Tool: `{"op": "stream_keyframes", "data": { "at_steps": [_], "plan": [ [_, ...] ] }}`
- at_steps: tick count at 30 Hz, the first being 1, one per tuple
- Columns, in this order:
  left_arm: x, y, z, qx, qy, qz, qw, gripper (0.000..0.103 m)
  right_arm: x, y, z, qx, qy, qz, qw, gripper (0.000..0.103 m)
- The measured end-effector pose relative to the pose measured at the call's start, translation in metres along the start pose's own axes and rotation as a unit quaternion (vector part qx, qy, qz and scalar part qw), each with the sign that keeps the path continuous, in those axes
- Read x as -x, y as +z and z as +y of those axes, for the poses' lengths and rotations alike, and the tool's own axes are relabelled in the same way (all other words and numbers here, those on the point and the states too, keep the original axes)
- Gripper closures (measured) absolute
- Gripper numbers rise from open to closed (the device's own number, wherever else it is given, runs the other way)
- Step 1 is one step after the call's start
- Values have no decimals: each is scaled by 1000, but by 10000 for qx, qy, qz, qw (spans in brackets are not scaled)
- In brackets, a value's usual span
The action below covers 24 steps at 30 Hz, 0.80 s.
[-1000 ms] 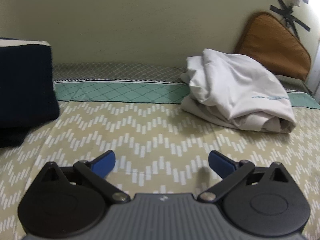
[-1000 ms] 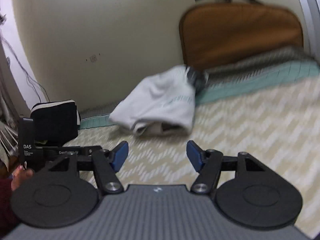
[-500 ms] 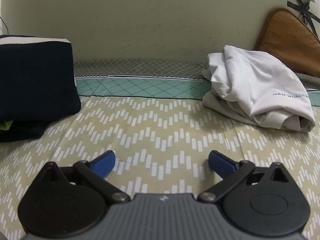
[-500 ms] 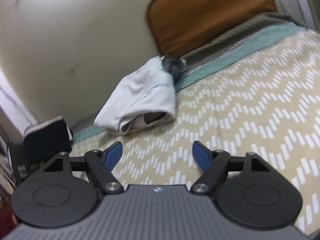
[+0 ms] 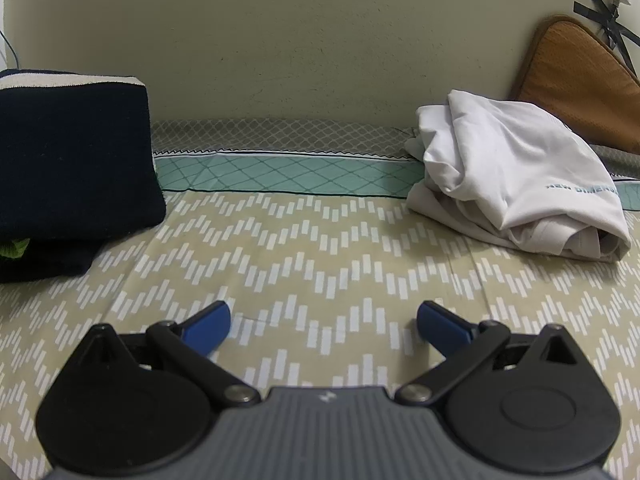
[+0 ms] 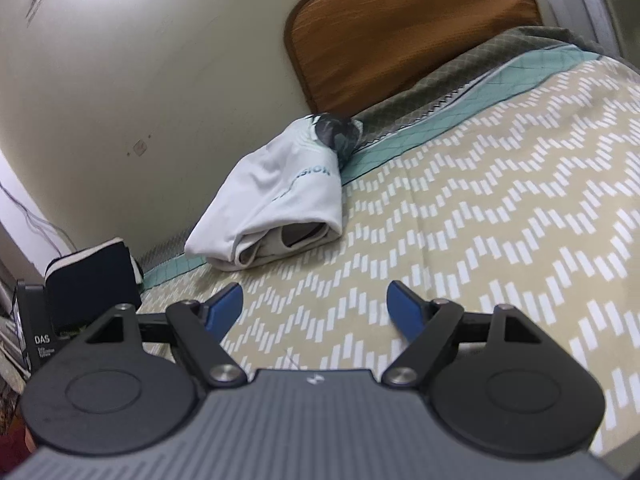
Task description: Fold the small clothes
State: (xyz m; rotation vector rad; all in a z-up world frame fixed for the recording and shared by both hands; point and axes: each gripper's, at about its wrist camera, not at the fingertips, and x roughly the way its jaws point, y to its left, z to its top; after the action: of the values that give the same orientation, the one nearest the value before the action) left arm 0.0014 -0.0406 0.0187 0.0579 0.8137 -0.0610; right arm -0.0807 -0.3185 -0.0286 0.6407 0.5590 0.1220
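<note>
Hovering both grippers, left gripper (image 5: 322, 322) and right gripper (image 6: 314, 306), fingers spread wide and empty, the right having just been opening, over the bare bedsheet (image 5: 320, 248), I leave the folded white T-shirt (image 5: 516, 176) parked far right by the wall.

Right gripper (image 6: 314, 308) jaws just widened, empty, folded white shirt (image 6: 276, 200) beyond on bedsheet (image 6: 500, 220)

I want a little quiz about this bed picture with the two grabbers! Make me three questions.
1. True or false: the right gripper is holding the white T-shirt.
2. Which lies nearer the brown cushion: A) the white T-shirt, B) the dark folded stack?
3. Fill in: the left gripper has only the patterned ______ between its blue fingers.

Key: 1. False; its jaws have just been opening and hold nothing. 2. A. 3. Bedsheet.
</note>
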Motion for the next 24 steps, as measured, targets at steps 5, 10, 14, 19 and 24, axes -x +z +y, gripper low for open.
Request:
{"op": "stream_keyframes", "data": {
  "at_steps": [5,10,14,19,24],
  "plan": [
    [1,0,-1,3,9,1,10000,0,17,-10,-6,-210,27,-151,9997,22],
    [2,0,-2,6,18,1,10000,0,17,-10,-7,-272,-24,-245,9993,19],
    [2,0,-1,-18,-5,41,10000,0,16,-11,-7,-260,-46,-266,9993,19],
    [8,-3,4,132,192,5,9997,0,18,-12,-7,-325,-57,-336,9989,19],
    [19,-7,6,206,360,-294,9987,0,20,-12,-8,-415,-22,-405,9983,19]
  ]
}}
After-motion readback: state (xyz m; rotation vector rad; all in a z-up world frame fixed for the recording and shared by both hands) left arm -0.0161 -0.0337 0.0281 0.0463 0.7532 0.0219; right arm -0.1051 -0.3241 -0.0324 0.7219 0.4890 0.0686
